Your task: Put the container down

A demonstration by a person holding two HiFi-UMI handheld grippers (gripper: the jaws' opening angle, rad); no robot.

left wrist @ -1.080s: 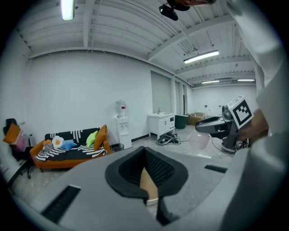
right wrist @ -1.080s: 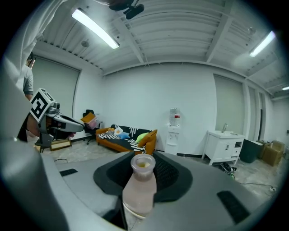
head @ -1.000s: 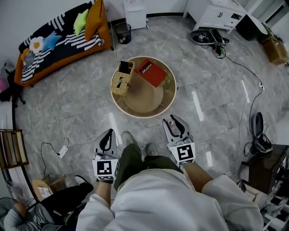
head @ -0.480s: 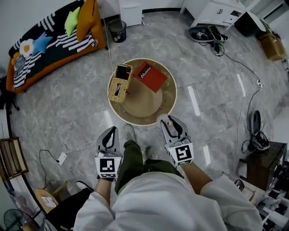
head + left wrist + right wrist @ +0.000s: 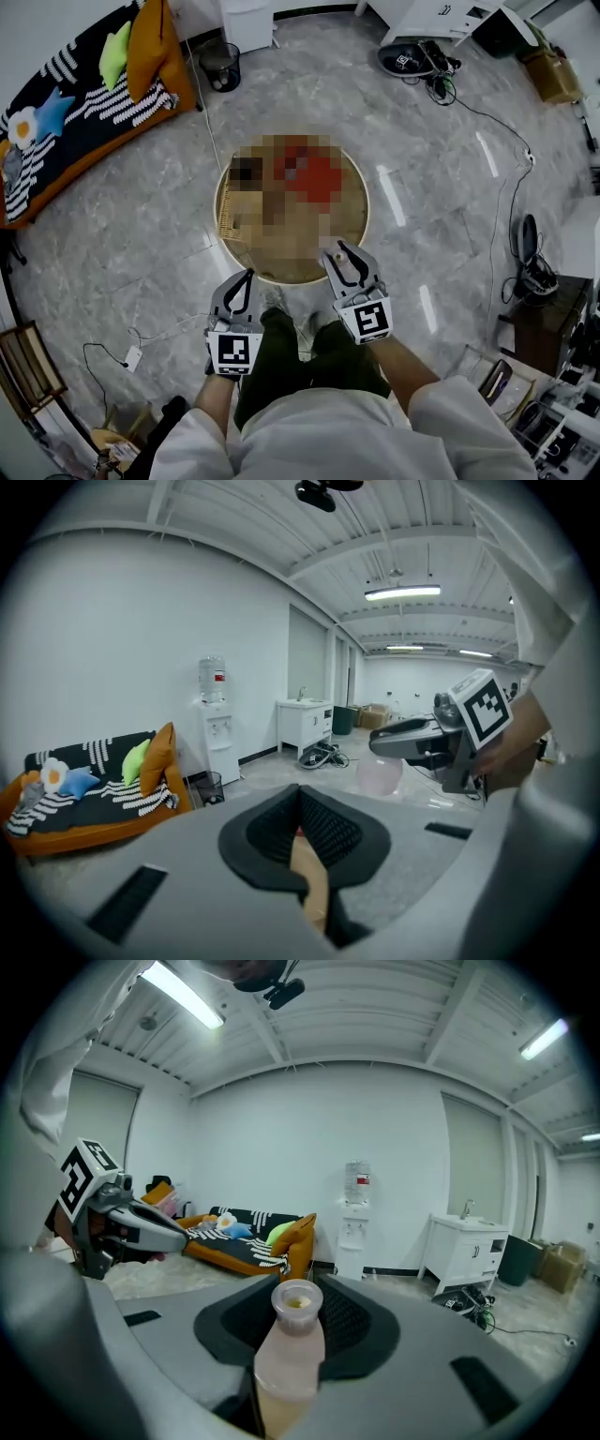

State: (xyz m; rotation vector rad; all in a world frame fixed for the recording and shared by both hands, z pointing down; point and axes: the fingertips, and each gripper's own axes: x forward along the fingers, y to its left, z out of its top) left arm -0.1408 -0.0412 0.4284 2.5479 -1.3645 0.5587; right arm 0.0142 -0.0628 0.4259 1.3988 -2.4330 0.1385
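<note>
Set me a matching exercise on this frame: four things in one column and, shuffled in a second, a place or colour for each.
Things:
1. bottle
2. sofa
3. water dispenser
4. bin

Place or colour:
A. orange, with cushions on it
B. black, on the floor by the sofa's end
C. gripped in the right tongs
D. white, standing against the wall

Pairs: 1-C, 2-A, 3-D, 4-B
</note>
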